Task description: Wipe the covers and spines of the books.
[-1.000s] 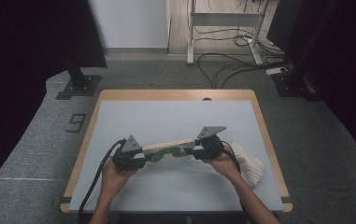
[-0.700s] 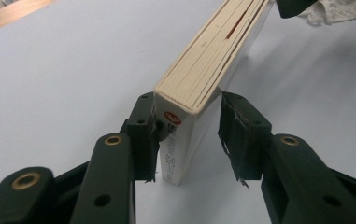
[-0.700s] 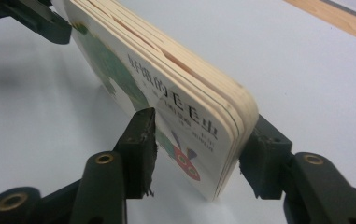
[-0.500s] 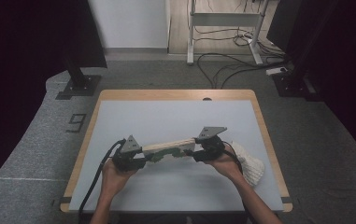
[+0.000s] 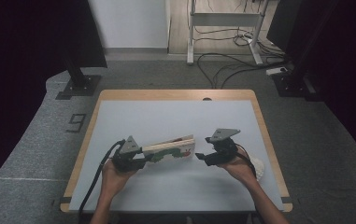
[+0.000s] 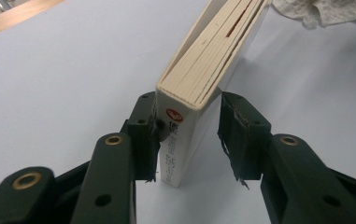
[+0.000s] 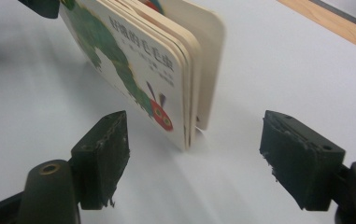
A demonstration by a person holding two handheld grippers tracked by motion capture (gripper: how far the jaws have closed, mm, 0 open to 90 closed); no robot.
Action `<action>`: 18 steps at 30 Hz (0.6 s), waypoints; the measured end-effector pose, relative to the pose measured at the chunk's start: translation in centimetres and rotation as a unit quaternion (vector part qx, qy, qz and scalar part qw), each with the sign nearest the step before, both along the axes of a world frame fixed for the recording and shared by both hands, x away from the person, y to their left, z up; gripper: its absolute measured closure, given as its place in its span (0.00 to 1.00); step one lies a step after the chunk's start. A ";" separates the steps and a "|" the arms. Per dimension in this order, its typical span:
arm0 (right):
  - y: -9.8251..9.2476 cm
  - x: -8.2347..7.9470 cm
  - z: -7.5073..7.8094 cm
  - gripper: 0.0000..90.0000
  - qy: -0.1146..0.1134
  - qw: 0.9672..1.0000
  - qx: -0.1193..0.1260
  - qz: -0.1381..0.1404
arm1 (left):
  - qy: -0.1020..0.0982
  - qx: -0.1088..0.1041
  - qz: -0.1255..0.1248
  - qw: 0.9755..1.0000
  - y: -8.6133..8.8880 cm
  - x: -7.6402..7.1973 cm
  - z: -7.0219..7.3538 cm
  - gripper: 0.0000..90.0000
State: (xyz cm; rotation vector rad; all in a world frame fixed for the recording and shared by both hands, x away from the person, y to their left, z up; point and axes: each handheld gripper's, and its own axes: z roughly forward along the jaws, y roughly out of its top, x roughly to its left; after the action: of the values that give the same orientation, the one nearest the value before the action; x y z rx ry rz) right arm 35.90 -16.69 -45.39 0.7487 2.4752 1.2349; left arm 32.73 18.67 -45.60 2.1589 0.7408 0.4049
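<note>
A thick board book (image 5: pixel 171 150) with a green caterpillar on its cover stands on its long edge on the table, tilted slightly. My left gripper (image 5: pixel 140 157) is shut on its spine end; in the left gripper view the pads (image 6: pixel 145 126) press the spine of the book (image 6: pixel 208 60) from both sides. My right gripper (image 5: pixel 202 156) is open a little to the right of the book. Its jaws have just been opening. In the right gripper view the book's (image 7: pixel 133 70) rounded page corners stand just ahead of the wide-apart pads (image 7: pixel 105 149), untouched.
The table (image 5: pixel 175 116) has a pale grey top with a wooden rim. A crumpled white cloth (image 5: pixel 259 167) lies at the right, behind my right hand, also at the far edge of the left gripper view (image 6: pixel 325 11). Cables trail from both grippers.
My right gripper has let go of the book's right end, opened and drawn back to the right. The left gripper keeps its hold and has not moved.
</note>
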 end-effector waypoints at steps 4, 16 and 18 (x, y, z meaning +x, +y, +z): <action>-1.3 -0.5 0.2 0.23 -0.001 1.000 -0.009 -0.011 | 0.000 -0.001 -0.001 1.000 0.0 0.0 0.0 0.65; -5.9 -1.7 0.8 0.23 -0.004 0.998 -0.022 -0.055 | 0.001 -0.006 -0.003 1.000 0.1 0.0 -0.1 0.64; -6.7 -1.9 0.7 0.23 -0.003 0.998 -0.027 -0.064 | 0.000 -0.006 -0.003 1.000 0.1 0.0 -0.1 0.64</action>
State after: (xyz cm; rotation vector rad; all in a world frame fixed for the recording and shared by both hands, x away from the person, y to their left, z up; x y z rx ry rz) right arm 34.03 -23.44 -44.67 0.8732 2.4037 1.1192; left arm 32.76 18.72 -45.75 2.1499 0.7350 0.3952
